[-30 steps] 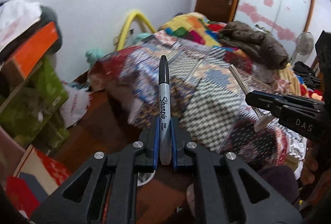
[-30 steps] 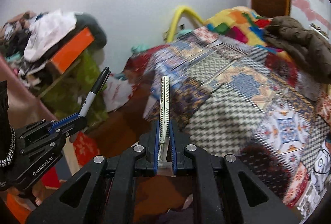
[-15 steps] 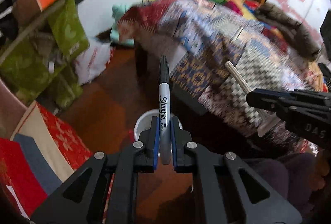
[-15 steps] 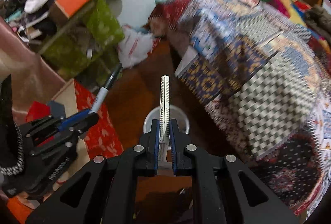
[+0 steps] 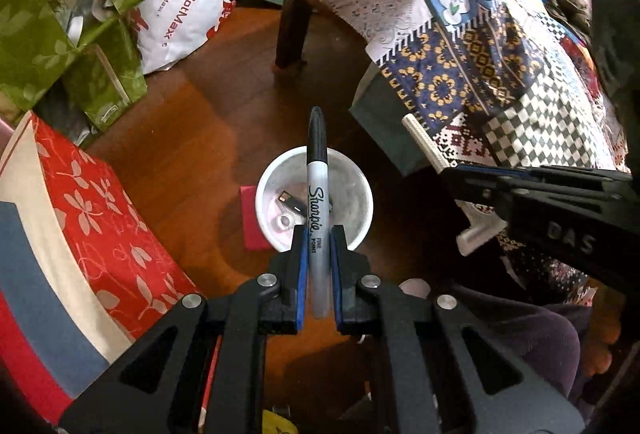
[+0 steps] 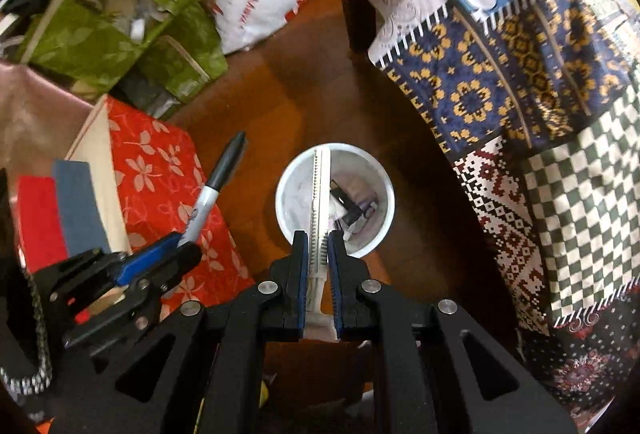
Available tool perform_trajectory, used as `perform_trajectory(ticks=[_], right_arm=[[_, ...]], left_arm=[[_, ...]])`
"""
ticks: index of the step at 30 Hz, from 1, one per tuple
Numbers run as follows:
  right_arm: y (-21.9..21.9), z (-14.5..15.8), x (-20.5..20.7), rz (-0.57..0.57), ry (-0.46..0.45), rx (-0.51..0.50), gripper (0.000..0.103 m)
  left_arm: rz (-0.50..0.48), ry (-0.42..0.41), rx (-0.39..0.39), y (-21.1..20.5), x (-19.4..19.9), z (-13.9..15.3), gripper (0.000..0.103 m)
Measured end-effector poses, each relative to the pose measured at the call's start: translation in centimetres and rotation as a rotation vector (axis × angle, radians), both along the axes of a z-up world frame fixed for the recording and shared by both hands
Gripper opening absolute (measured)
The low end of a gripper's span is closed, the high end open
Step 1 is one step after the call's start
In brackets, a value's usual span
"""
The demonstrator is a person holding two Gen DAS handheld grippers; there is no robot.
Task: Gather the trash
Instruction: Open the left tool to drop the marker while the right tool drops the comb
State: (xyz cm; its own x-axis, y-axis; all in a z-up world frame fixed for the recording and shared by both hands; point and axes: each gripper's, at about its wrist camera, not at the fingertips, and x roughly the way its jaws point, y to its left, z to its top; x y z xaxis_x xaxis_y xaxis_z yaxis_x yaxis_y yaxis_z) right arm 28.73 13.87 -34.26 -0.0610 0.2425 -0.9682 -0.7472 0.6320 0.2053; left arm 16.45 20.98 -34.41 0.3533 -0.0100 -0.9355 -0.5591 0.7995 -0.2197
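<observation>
Left gripper [image 5: 318, 254]: clamped on marker [image 5: 317, 169].
Right gripper [image 6: 318, 254]: clamped on comb [image 6: 320, 193].
Cup [image 5: 356, 177]: below both.
Left view only: pink card [image 5: 250, 218] left of cup.

Bare floor [image 5: 188, 137] lies open around the bin [image 5: 362, 193], whose mouth is clear from above. A red box [image 5: 108, 218] crowds its left; the quilt [image 5: 472, 81] overhangs on the right; a bed leg [image 5: 292, 25] stands behind.
</observation>
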Motion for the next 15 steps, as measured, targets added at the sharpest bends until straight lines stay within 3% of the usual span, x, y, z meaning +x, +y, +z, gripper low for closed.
perform_trajectory(ticks=[4, 6, 7, 11, 12, 15], right_arm=[[0.9, -1.1, 1.4, -0.038, 0.046, -0.043, 0.019], [0.9, -1.0, 1.8, -0.055, 0.046, -0.043, 0.034], [0.8, -0.8, 2.0, -0.059, 0.038, -0.041, 0.037], [0.3, 0.3, 2.1, -0.045, 0.003, -0.031, 0.038], [0.1, 0.7, 2.0, -0.036, -0.011, -0.031, 0.038], [-0.7, 1.7, 1.6, -0.021, -0.054, -0.028, 0.038]], left_arm=[[-0.006, 0.005, -0.012, 0.8, 1.2, -0.7, 0.009], [-0.009, 0.002, -0.018, 1.0, 1.8, -0.8, 0.009], [-0.013, 0.0, -0.021, 1.1, 2.1, -0.9, 0.009], [-0.026, 0.006, -0.018, 1.1, 3.6, -1.1, 0.011], [-0.031, 0.014, -0.017, 1.0, 3.9, -1.1, 0.019], [-0.039, 0.026, 0.007, 0.7, 4.4, -1.1, 0.026]])
